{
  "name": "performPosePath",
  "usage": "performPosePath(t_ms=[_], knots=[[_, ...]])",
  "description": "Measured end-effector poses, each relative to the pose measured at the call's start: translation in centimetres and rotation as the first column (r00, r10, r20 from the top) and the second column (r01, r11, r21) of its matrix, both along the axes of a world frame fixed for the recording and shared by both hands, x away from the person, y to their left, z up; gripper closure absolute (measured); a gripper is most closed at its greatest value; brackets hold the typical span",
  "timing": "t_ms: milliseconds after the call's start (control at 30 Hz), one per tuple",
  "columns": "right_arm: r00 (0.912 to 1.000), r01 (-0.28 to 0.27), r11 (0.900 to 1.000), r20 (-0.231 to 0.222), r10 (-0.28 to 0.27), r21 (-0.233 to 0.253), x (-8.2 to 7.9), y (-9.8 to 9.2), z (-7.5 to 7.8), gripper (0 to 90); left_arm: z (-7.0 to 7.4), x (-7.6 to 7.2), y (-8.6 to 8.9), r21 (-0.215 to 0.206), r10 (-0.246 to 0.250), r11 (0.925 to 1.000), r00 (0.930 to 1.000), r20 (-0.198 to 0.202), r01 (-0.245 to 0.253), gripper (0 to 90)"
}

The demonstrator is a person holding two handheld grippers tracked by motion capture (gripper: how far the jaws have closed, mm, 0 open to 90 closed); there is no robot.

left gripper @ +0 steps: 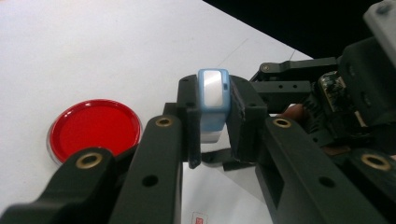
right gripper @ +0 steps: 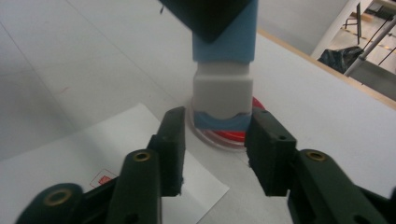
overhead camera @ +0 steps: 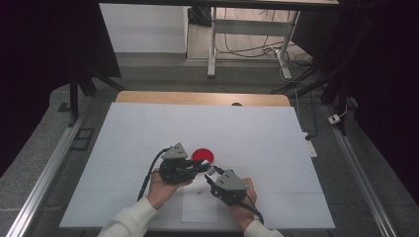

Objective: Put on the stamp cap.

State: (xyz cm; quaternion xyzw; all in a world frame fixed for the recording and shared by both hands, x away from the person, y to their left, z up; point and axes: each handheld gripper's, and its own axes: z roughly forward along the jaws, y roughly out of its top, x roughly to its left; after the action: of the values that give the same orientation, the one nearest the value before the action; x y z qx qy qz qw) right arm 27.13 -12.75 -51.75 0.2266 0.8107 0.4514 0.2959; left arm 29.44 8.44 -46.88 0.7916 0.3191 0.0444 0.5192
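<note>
We find the left gripper (left gripper: 212, 140) clamped on a small blue-and-white stamp block (left gripper: 213, 100), held above the white table (overhead camera: 148, 128). The right gripper (right gripper: 215, 154) stands released, its jaws flanking the block's lower white end without touching. A red dish (left gripper: 95, 128) rests just beside them, near a paper sheet (right gripper: 93, 154)
</note>
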Motion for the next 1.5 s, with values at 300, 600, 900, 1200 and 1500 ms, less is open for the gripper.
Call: performPosePath(t_ms=[300,600,900,1200,1500], knots=[[0.9985,-0.016,0.999,-0.051,0.018,0.028,0.5,-0.9,0.1,51.1,0.2,0.1,0.4,0.003,-0.004,1.0000,1.0000,0.005,0.004,75.9],[0.9920,-0.010,0.999,-0.125,0.013,0.032,1.4,-3.7,0.5,47.6,0.4,0.1,0.6,0.016,-0.002,0.9999,0.9999,0.017,0.002,75.9],[0.9883,0.037,0.998,-0.150,-0.030,0.041,2.0,-8.5,1.4,47.5,0.7,-0.1,0.9,0.027,-0.003,0.9996,0.9994,0.034,0.002,75.9],[0.9838,0.090,0.995,-0.159,-0.082,0.044,1.9,-13.0,1.9,47.6,1.0,-0.1,1.1,0.035,0.002,0.9994,0.9987,0.051,-0.004,75.9],[0.9783,0.128,0.990,-0.171,-0.118,0.053,1.8,-16.3,1.9,47.6,1.4,0.0,1.6,0.040,0.009,0.9991,0.9976,0.069,-0.012,75.9]])
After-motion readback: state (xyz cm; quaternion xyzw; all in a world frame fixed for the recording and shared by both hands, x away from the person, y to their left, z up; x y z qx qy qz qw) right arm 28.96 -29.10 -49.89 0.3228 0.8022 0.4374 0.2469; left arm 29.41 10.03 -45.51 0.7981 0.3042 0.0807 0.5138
